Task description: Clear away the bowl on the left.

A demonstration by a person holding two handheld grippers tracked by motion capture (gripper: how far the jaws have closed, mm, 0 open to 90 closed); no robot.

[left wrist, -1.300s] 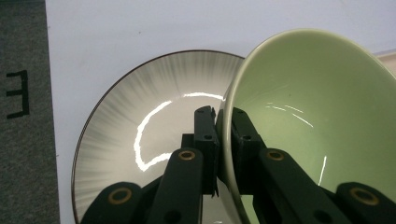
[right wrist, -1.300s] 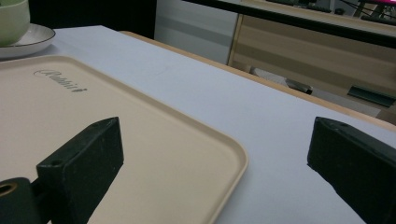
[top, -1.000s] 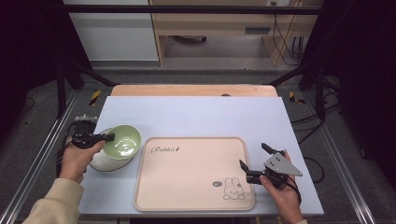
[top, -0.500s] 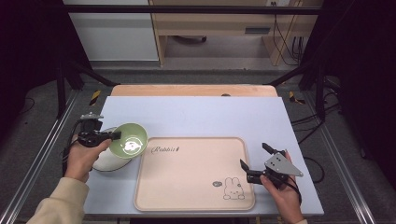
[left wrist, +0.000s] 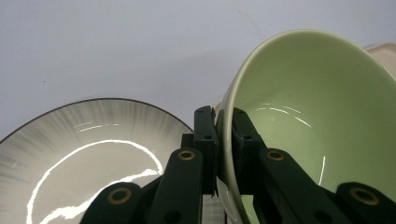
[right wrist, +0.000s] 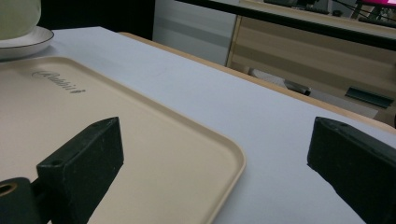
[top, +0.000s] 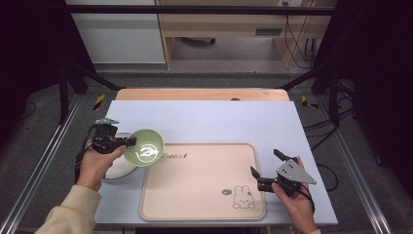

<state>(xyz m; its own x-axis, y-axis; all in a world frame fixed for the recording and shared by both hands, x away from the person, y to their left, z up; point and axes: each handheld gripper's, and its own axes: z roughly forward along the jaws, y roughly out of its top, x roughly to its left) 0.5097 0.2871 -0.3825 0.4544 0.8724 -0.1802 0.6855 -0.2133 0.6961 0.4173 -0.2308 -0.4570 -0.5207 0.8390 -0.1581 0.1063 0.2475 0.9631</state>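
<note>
High view, left of frame: left gripper [top: 127, 142] has its jaws pinching the rim of a green bowl [top: 144, 147], one jaw inside and one outside, w/ the bowl lifted and tilted so its inside faces the camera. It hangs over the left edge of a beige tray [top: 204, 204], just above a white plate [top: 118, 168] on the worktop [top: 219, 122]; prob. en route to the tray. Lower right: right gripper [top: 264, 168] sits at the tray's right edge, jaws spread, holding nothing, seemingly waiting or ready to steady the tray.
</note>
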